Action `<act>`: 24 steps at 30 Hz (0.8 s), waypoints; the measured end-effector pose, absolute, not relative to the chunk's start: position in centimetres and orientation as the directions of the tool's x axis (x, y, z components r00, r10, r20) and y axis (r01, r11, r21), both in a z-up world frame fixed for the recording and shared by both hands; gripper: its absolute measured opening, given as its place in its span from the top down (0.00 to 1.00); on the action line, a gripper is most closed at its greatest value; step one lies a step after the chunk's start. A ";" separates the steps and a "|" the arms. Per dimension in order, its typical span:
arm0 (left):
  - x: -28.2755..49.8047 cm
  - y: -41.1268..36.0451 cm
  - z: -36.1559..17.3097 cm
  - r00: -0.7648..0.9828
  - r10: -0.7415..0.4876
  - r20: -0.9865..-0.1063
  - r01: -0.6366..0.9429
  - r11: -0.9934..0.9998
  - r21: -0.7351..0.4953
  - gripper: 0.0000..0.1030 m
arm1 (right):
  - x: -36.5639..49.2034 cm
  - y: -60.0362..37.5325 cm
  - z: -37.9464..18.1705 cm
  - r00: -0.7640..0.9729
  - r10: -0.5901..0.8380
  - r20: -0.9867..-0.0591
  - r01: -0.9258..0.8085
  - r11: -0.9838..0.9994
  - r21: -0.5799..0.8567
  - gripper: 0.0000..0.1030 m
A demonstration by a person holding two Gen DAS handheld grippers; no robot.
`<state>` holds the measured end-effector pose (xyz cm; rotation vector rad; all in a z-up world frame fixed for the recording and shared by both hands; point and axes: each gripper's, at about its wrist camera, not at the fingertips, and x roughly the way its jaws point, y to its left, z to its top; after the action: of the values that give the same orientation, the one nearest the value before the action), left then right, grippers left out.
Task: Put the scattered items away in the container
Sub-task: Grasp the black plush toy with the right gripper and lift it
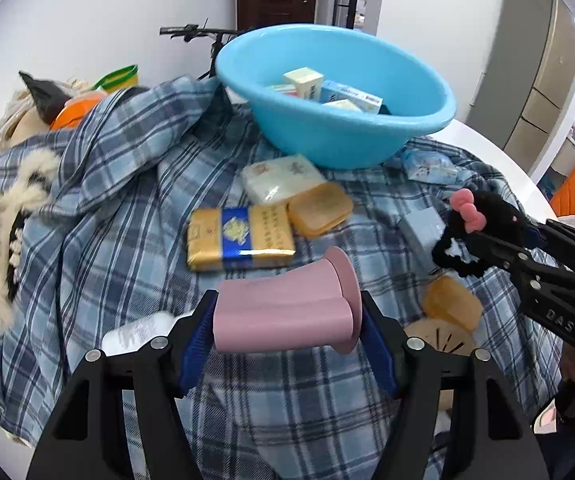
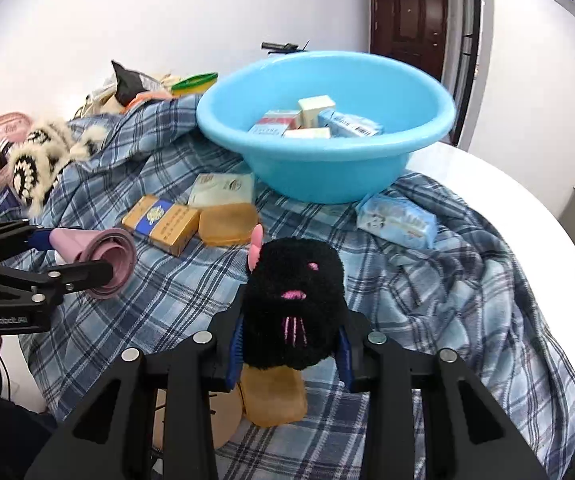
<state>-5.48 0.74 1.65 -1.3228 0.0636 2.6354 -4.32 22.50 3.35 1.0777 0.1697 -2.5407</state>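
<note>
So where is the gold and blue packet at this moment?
The gold and blue packet lies on the plaid cloth, in front of the blue basin. A white tissue pack and a tan sponge lie just behind it.

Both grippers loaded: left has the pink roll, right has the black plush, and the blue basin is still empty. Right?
Not quite. The blue basin is not empty: the right wrist view shows several small boxes already inside it. The rest holds: the left gripper is closed on the pink roll, and the right gripper grips the black plush.
</note>
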 end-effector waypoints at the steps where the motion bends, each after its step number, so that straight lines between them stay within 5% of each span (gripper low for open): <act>1: -5.6 1.1 1.7 -0.588 0.149 -0.795 -0.191 -0.981 -0.043 0.33 | -4.1 22.8 3.5 -0.642 -0.285 -0.712 0.373 -0.927 0.034 0.66; 11: -6.4 4.7 1.4 -0.596 0.206 -0.776 -0.270 -0.962 -0.048 0.33 | -2.8 26.7 3.9 -0.682 -0.184 -0.708 0.209 -0.977 0.053 0.66; 24: -6.7 4.4 3.2 -0.652 0.187 -0.735 -0.231 -0.972 -0.042 0.33 | -2.8 25.3 5.1 -0.705 -0.223 -0.673 0.231 -0.970 0.079 0.65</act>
<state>-6.73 4.45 3.24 -1.1761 0.0802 2.6621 -2.77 25.32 5.07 1.0610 0.0161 -2.6936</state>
